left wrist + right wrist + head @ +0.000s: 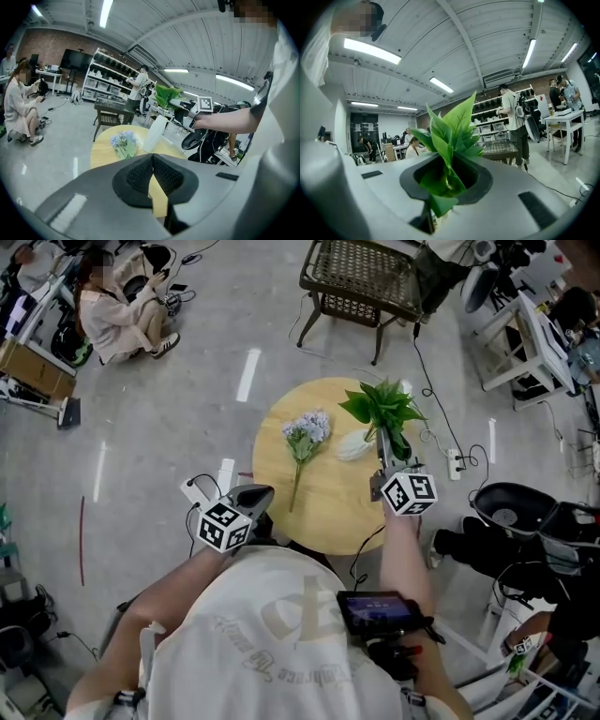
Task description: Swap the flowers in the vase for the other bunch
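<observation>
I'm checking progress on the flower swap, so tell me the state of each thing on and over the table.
Left hand-held gripper: shut, empty.
Right hand-held gripper: shut on green bunch.
Purple bunch: lying on table.
Vase: upright, nothing seen in it.

Your right gripper (446, 183) has its jaws closed on the green leafy bunch (451, 133). The stems are pinched low in the dark jaw pocket, the leaves fan up and out past it, and one leaf droops below the pads. The bunch stands upright and fills the centre of the view.

Behind it is a ribbed ceiling with lit strip lights (371, 50), and shelving (490, 119) runs along the far wall. A person (513, 124) stands just right of the leaves, beside a dark wicker chair (500, 149). At far right is a white table (563, 121) with two more people at it. A cable (553, 190) trails across the grey floor.
</observation>
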{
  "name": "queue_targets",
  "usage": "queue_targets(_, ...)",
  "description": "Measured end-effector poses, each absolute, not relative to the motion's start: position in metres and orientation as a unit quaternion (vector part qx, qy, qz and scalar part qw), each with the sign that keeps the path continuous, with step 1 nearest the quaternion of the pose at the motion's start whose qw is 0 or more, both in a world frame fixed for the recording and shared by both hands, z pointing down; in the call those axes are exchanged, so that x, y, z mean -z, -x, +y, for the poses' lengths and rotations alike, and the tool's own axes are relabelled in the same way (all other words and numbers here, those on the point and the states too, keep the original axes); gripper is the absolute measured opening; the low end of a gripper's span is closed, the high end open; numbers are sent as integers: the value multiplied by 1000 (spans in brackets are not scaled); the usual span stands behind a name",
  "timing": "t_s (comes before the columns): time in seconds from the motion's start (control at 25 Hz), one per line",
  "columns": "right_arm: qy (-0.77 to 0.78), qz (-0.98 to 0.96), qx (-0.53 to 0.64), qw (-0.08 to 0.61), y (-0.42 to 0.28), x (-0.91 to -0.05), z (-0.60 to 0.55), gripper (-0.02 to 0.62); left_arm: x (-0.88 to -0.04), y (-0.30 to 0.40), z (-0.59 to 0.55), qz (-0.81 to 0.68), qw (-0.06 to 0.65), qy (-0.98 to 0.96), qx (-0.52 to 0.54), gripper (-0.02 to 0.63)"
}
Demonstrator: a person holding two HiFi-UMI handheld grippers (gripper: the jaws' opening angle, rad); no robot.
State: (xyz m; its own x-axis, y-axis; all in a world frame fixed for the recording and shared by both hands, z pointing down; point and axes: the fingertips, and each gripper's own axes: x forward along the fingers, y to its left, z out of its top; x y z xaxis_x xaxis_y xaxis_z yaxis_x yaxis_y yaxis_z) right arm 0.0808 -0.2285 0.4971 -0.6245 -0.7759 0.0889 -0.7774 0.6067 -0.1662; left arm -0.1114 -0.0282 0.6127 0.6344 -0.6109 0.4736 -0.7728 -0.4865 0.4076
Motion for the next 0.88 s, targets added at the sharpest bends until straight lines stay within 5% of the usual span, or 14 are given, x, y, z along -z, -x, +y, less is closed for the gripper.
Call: queue_targets(0.88, -401, -907, -51, 116, -59, -523, -209, 114, -609, 104, -29, -399, 302, -854, -139, 6)
